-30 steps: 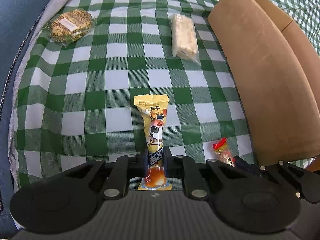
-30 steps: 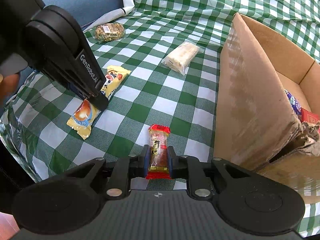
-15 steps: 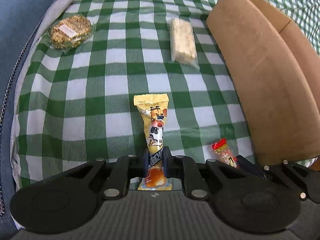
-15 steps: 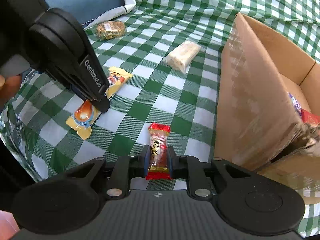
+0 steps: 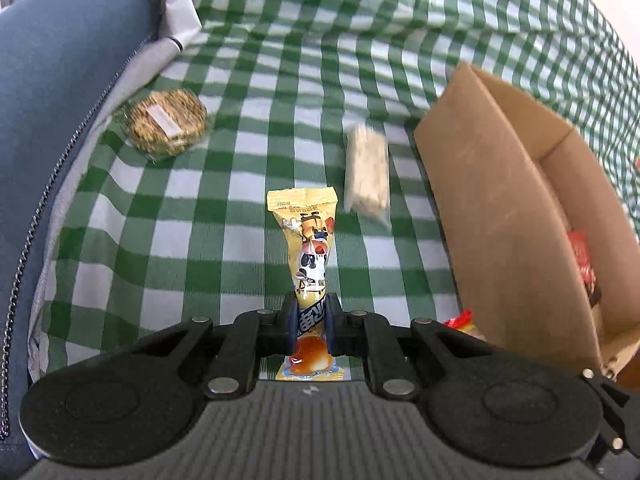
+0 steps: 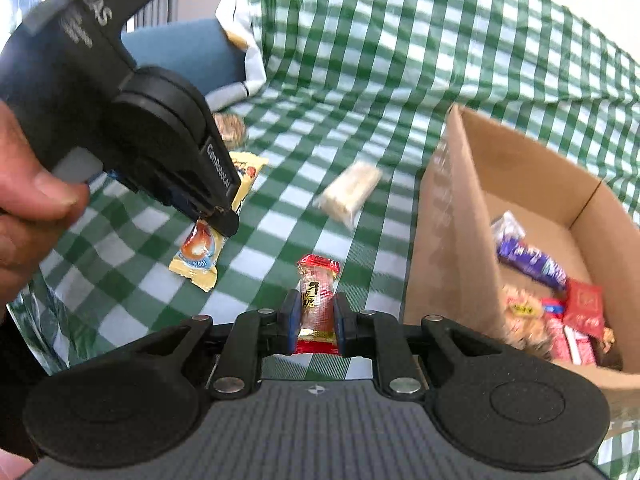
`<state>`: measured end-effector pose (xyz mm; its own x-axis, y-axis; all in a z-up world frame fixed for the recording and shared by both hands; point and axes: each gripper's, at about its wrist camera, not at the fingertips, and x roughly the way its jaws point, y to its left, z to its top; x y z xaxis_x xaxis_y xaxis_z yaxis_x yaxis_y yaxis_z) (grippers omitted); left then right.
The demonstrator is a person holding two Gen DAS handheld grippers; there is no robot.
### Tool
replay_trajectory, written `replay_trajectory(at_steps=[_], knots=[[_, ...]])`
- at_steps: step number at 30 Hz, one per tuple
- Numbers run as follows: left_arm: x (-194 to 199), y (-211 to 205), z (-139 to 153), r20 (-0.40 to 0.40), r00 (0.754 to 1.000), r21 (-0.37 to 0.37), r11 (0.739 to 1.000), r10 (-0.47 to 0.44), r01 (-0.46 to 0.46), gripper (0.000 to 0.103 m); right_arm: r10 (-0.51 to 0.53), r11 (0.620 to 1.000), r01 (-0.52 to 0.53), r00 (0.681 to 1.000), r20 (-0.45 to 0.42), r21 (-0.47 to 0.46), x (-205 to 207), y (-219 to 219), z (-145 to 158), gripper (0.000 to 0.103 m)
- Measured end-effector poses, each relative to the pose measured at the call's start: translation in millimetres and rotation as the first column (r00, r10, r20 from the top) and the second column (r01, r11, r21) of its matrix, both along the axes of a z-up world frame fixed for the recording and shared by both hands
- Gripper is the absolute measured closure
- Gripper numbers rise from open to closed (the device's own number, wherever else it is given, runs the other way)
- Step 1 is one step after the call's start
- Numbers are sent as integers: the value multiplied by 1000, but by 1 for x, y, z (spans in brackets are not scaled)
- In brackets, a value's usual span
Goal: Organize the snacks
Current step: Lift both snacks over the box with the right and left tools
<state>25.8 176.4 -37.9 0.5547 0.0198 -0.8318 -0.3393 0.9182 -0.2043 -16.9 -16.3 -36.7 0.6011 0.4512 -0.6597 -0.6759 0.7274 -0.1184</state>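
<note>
My left gripper (image 5: 311,326) is shut on a long yellow snack packet (image 5: 309,240) and holds it above the green checked cloth; the packet also shows in the right wrist view (image 6: 200,250) under the left gripper (image 6: 224,222). My right gripper (image 6: 316,326) is shut on a small red-wrapped snack (image 6: 317,300), lifted off the cloth. An open cardboard box (image 6: 448,216) stands to the right, with several wrapped snacks (image 6: 560,312) inside. The box also shows in the left wrist view (image 5: 500,216).
A pale wrapped bar (image 5: 366,172) lies on the cloth left of the box. A round brown seeded snack in clear wrap (image 5: 166,122) lies at the far left. A blue chair (image 5: 60,80) borders the cloth on the left.
Both grippers have risen with their snacks, which now hang clear of the cloth. The views now tilt up and the inside of the box shows.
</note>
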Motion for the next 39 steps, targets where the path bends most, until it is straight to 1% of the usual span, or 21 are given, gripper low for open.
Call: replay_trajectory(at_steps=[4, 8, 12, 15, 18, 21, 23, 24, 26, 27, 30, 32, 35, 36, 39], knots=[[-3, 4, 8, 44, 999, 3, 1000, 24, -25, 89, -14, 999, 13, 999, 36, 50, 2, -7, 16, 85], [-3, 7, 10, 55, 998, 2, 999, 45, -45, 89, -29, 993, 21, 997, 67, 115, 4, -17, 37, 85], [-1, 5, 13, 66, 997, -2, 999, 49, -49, 89, -50, 980, 24, 991, 124, 199, 8, -35, 70, 85], [-1, 2, 15, 76, 996, 4, 999, 47, -48, 89, -73, 969, 27, 981, 180, 246, 20, -51, 98, 85], [0, -1, 17, 91, 995, 3, 999, 43, -43, 89, -96, 970, 33, 963, 254, 242, 38, -70, 116, 85], [2, -6, 20, 112, 993, 12, 999, 38, -40, 89, -143, 977, 79, 933, 331, 197, 62, -92, 119, 85], [2, -10, 24, 133, 991, 16, 999, 35, -37, 89, -190, 974, 132, 919, 347, 184, 76, -110, 113, 85], [2, -13, 27, 147, 989, 21, 999, 32, -35, 89, -229, 966, 171, 913, 338, 192, 84, -122, 108, 85], [3, -20, 32, 180, 984, 44, 999, 20, -28, 89, -298, 944, 236, 911, 286, 232, 94, -138, 106, 85], [3, -25, 36, 203, 979, 58, 998, 10, -22, 89, -325, 933, 256, 901, 288, 254, 96, -146, 106, 85], [2, -38, 48, 280, 960, 81, 997, -23, 0, 89, -353, 925, 277, 880, 318, 261, 88, -158, 103, 85], [-1, -49, 57, 347, 936, 85, 996, -54, 26, 89, -358, 925, 280, 869, 342, 255, 83, -164, 101, 85], [-5, -71, 71, 442, 890, 110, 991, -116, 75, 89, -367, 924, 294, 861, 352, 243, 85, -171, 96, 85], [-7, -80, 76, 474, 869, 122, 988, -142, 95, 89, -370, 924, 301, 860, 351, 235, 86, -173, 95, 85], [-13, -104, 85, 538, 818, 144, 978, -205, 150, 89, -386, 919, 324, 853, 351, 223, 94, -181, 93, 85]])
